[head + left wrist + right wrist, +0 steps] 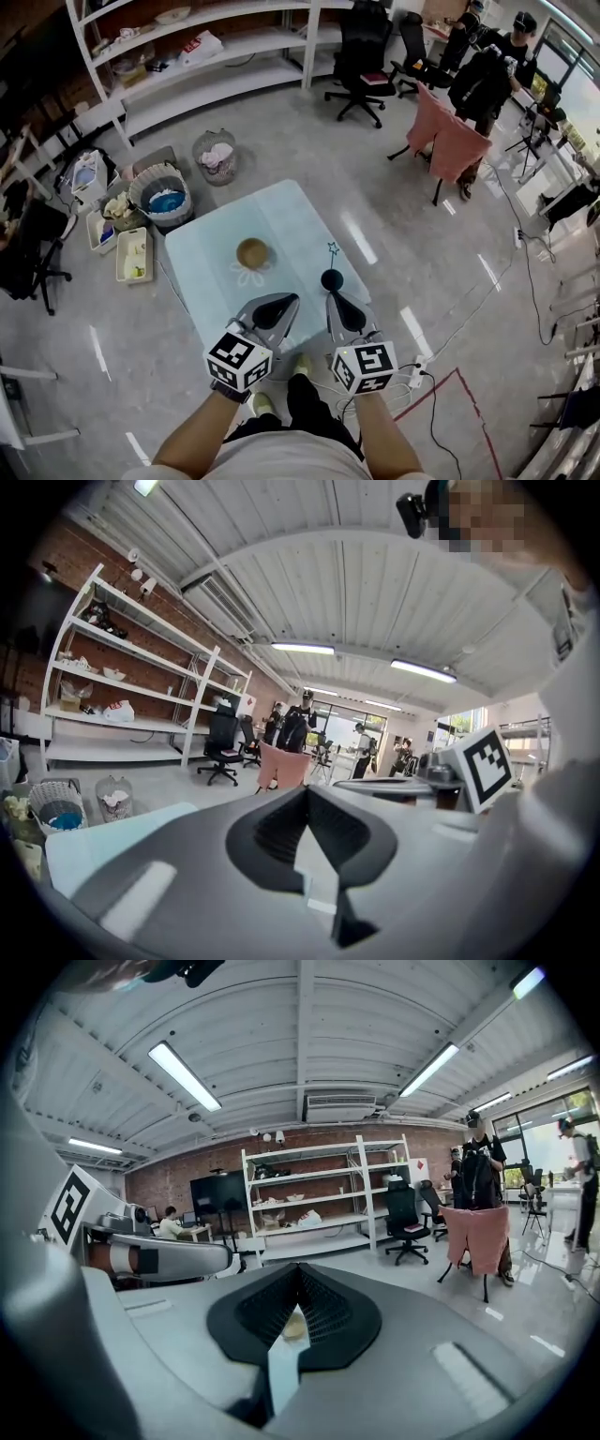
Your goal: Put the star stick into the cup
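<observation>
A brown cup (252, 252) stands on a flower-shaped mat in the middle of the pale blue table (206, 281). To its right is the star stick (332, 251), a thin stem with a small star at the far end and a black ball (332, 279) at the near end. My right gripper (334, 294) is shut, its tips right against the near side of the ball. In the right gripper view (298, 1274) nothing shows between the pads, only a sliver of the cup (293, 1326) through the slit. My left gripper (289, 300) is shut and empty over the table's near edge.
Left of the table on the floor are a round basket (161, 195), white bins (131, 253) and a wire bin (217, 157). White shelves (187, 56) line the back. Office chairs (361, 56), a pink-draped chair (450, 141) and people stand beyond. Cables and a power strip (417, 375) lie at right.
</observation>
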The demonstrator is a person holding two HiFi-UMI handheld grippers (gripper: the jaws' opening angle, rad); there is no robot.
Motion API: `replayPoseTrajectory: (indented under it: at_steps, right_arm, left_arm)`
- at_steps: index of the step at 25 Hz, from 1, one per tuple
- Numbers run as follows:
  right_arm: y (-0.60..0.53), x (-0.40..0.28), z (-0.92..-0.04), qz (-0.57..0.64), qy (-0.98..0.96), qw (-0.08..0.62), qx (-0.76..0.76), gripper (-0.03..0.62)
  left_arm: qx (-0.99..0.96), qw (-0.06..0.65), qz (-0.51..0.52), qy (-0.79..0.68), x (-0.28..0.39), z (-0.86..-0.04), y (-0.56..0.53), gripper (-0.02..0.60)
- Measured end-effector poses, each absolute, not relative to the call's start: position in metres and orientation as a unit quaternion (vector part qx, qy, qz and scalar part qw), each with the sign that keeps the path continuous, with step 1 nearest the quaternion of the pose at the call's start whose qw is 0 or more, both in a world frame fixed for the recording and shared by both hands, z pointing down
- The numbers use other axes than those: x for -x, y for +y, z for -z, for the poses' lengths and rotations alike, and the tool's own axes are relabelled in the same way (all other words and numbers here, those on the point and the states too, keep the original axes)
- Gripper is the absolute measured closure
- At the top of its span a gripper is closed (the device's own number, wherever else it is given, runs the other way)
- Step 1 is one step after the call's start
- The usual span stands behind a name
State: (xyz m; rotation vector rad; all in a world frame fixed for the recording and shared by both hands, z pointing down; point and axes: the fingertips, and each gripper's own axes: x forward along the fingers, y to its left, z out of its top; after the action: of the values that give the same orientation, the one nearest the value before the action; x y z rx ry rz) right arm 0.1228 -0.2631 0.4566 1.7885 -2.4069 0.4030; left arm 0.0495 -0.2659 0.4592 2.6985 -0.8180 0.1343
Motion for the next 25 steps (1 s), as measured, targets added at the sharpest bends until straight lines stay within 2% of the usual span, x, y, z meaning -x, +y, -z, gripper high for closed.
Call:
replayPoseTrajectory:
  at_steps: [25]
  right_arm:
    - [-0.178, -0.078, -0.366, -0.079, -0.799, 0.015, -0.596, 0.582]
  left_arm:
    - [-0.955, 0.105, 0.005, -0.276, -0.004, -0.369, -0.191, 0.575]
